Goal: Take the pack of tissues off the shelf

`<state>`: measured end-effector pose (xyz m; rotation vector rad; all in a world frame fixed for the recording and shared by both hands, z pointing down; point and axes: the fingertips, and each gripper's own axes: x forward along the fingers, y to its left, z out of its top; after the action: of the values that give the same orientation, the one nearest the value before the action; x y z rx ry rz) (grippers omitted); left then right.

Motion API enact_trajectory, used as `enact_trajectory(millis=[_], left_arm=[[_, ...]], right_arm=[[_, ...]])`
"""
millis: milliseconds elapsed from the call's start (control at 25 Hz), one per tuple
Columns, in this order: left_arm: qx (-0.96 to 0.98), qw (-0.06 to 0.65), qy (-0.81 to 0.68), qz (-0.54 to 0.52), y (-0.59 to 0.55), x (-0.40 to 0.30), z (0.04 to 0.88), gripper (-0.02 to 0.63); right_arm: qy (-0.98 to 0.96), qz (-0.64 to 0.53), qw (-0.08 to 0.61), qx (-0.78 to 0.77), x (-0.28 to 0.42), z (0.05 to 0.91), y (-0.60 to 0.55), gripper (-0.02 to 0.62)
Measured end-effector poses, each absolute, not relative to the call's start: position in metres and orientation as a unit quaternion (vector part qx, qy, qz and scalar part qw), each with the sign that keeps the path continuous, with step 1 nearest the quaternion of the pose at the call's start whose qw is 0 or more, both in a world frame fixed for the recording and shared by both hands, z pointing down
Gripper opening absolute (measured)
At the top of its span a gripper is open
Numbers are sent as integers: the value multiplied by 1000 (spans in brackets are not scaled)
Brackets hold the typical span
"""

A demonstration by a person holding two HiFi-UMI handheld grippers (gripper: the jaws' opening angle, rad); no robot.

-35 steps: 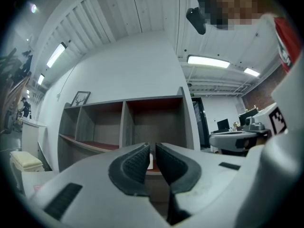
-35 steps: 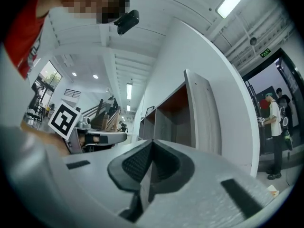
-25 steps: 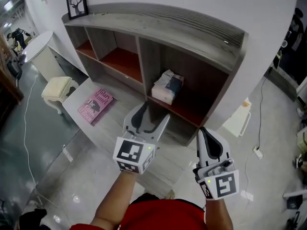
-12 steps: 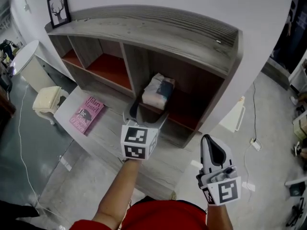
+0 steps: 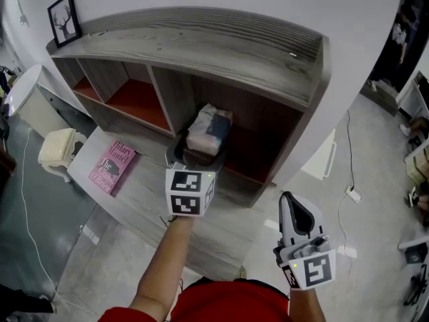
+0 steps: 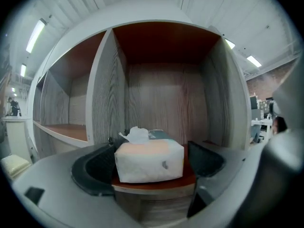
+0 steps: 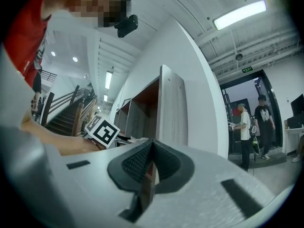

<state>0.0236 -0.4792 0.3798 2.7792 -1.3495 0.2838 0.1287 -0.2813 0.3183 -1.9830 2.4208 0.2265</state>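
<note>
The pack of tissues (image 5: 208,127) is a white soft pack with a tissue sticking out. It lies at the front of the red-brown floor in the right compartment of the grey wooden shelf (image 5: 221,45). My left gripper (image 5: 195,154) is at that compartment's front edge and stands open; its jaws have just been opening. In the left gripper view the pack (image 6: 149,159) sits between the two dark pads (image 6: 95,169) and they do not press on it. My right gripper (image 5: 290,203) hangs back to the right with nothing in it. Its jaws meet in the right gripper view (image 7: 151,164).
A pink book (image 5: 110,168) lies on the low platform left of the left gripper. A framed deer picture (image 5: 64,19) stands on the shelf top. A cream stool (image 5: 57,147) and a white round table (image 5: 20,89) are at the far left. People (image 7: 244,127) stand by a doorway.
My left gripper has moved forward to the shelf compartment and its jaws have spread wider beside the tissue pack. The right gripper has shifted only a little.
</note>
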Motion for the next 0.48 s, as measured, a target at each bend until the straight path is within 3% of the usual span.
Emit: enact_trajectory(millis=[480], left_arm=[[891, 33, -438, 116, -494, 30, 403, 436]], right_arm=[[771, 65, -6, -634, 130, 326, -281, 5]])
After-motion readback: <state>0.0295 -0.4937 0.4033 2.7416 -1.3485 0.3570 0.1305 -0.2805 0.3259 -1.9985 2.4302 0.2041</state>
